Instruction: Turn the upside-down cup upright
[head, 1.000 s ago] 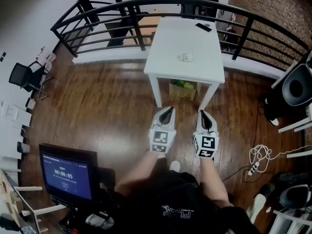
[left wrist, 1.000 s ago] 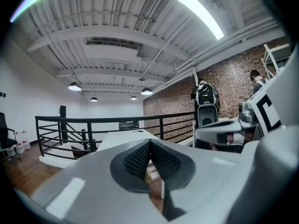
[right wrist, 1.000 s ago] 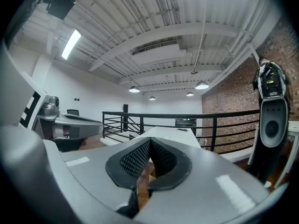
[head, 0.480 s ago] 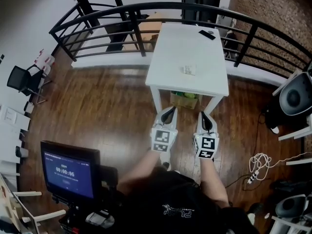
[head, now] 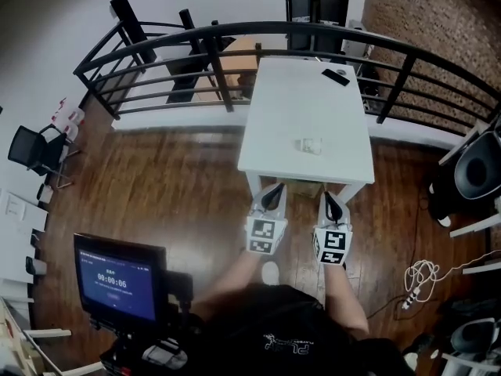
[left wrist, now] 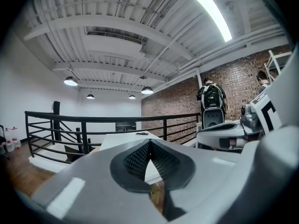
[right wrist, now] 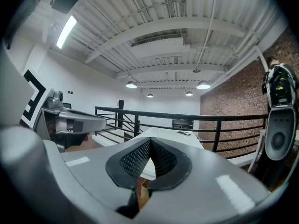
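A small pale, clear-looking cup point(head: 309, 145) sits on the white table point(head: 282, 131), toward its near edge; it is too small to tell which way up it stands. Both grippers are held side by side just short of the table's near edge. My left gripper point(head: 275, 189) is shut with nothing in it, as its own view shows point(left wrist: 149, 143). My right gripper point(head: 326, 197) is likewise shut and empty point(right wrist: 150, 142). The cup lies ahead of them, between their two lines. Neither gripper view shows the cup.
A black remote-like object point(head: 336, 77) lies at the table's far end. A curved black railing point(head: 211, 61) runs behind and beside the table. A monitor on a stand point(head: 119, 280) is at my near left, a black speaker point(head: 477, 171) at right, a cable and power strip point(head: 419, 276) on the floor.
The table and cup have drawn nearer to the grippers as the person stepped forward. Both grippers keep the same shut, side-by-side pose.
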A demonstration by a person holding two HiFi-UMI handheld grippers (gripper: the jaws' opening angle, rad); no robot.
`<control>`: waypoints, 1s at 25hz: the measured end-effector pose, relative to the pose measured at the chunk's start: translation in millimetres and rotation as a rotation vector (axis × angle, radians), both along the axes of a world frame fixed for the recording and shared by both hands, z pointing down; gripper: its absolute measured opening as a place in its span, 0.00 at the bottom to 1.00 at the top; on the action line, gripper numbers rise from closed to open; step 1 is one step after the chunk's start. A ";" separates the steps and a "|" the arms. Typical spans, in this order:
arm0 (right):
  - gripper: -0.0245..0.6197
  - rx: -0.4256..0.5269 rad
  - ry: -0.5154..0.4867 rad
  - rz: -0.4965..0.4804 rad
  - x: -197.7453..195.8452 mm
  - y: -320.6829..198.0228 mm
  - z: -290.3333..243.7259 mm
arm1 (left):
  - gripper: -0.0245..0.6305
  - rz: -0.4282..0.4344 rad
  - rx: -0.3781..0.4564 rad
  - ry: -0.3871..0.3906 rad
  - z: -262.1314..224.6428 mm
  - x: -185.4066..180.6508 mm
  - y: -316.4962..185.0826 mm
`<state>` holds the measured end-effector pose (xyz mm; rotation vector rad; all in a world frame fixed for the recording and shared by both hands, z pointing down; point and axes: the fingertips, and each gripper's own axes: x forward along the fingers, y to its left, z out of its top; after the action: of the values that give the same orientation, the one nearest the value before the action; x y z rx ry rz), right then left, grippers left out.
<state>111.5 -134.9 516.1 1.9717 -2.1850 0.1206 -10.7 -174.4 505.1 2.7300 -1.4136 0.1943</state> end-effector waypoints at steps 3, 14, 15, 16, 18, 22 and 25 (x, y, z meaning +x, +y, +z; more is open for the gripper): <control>0.06 -0.002 0.002 0.015 -0.1 -15.8 0.9 | 0.04 0.007 -0.004 0.008 4.6 -0.4 -18.3; 0.06 -0.044 -0.010 0.034 17.6 -64.7 10.6 | 0.04 0.014 -0.020 0.030 12.4 11.3 -74.4; 0.06 -0.048 -0.015 0.035 20.7 -67.6 11.7 | 0.04 0.013 -0.023 0.028 12.5 12.2 -77.1; 0.06 -0.053 -0.018 0.035 23.4 -70.8 13.6 | 0.04 0.011 -0.027 0.025 13.4 13.0 -80.4; 0.06 -0.065 -0.025 0.028 28.0 -80.7 19.6 | 0.04 0.000 -0.040 0.019 18.2 14.8 -90.0; 0.06 -0.091 -0.040 0.001 38.9 -103.9 30.6 | 0.04 -0.028 -0.067 -0.003 27.0 22.1 -110.9; 0.06 -0.111 -0.049 -0.026 53.2 -126.3 42.1 | 0.04 -0.047 -0.071 -0.016 33.2 33.3 -133.3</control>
<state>164.7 -261.2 558.3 1.8990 -2.1821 0.2829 22.7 -307.7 538.3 2.6420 -1.4439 0.2600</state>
